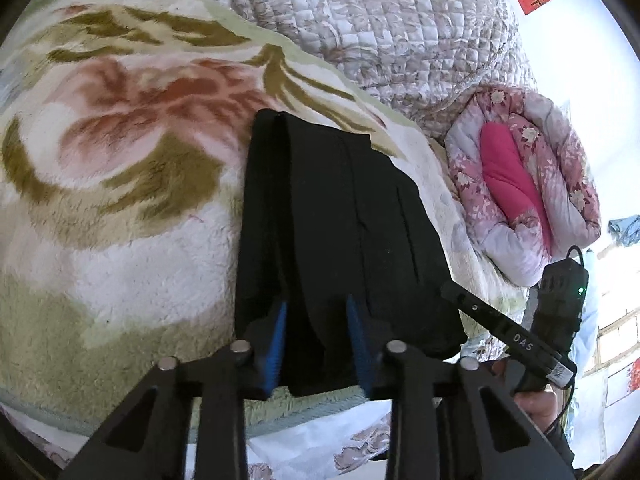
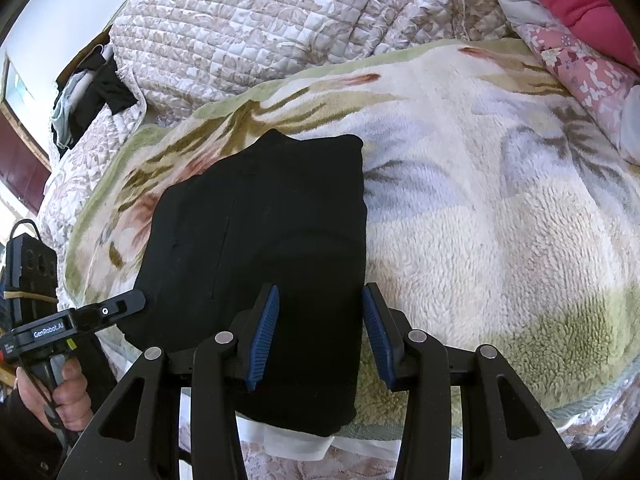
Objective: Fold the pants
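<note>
The black pants point(image 1: 336, 220) lie folded into a thick rectangular stack on a fluffy floral blanket point(image 1: 120, 184). My left gripper point(image 1: 316, 320) is open, its blue pads on either side of the stack's near end, with fabric between them. In the right wrist view the pants point(image 2: 260, 220) lie just ahead. My right gripper point(image 2: 318, 308) is open over the stack's near right edge; one pad is over the fabric, the other over the blanket point(image 2: 480, 220). Each gripper shows in the other's view: the right one point(image 1: 504, 332), the left one point(image 2: 80, 320).
A quilted beige bedspread point(image 1: 380, 28) is bunched behind the blanket. A rolled pink floral quilt point(image 1: 520, 188) lies at the right. Dark clothes point(image 2: 96, 96) sit at the far left of the bed. The bed's near edge with a patterned sheet point(image 2: 280, 456) is below the grippers.
</note>
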The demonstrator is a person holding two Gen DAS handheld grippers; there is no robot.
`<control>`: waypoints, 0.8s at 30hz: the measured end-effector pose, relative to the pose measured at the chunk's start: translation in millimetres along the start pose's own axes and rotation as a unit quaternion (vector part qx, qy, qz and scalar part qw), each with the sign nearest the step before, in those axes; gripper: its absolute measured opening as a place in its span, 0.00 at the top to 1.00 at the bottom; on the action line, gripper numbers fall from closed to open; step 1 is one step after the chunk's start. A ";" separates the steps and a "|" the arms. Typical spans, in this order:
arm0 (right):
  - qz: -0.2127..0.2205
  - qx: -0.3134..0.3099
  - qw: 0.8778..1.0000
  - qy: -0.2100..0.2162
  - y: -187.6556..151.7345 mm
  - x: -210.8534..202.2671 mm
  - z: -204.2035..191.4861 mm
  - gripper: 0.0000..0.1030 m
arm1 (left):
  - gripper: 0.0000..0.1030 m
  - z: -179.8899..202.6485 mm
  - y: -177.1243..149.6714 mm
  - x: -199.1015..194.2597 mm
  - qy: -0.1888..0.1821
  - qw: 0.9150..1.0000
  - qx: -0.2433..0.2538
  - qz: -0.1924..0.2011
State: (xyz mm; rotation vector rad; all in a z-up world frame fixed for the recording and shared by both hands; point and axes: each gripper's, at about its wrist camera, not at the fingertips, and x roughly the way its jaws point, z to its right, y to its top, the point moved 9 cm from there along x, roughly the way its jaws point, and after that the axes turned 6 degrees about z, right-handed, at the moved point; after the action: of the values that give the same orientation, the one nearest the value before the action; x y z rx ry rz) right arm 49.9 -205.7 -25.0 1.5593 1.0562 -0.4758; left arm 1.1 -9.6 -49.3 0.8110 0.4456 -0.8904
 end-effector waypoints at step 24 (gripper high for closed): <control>0.009 -0.086 0.996 0.032 -11.4 -12.2 -38.2 0.62 | 0.82 3.3 36.7 -35.4 0.035 0.996 0.074 0.042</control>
State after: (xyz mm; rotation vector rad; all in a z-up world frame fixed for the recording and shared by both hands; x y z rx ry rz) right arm 25.1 -175.1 -11.3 1.4373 1.1007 -0.3154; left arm 11.2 19.4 -8.4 0.9924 0.4076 -0.8244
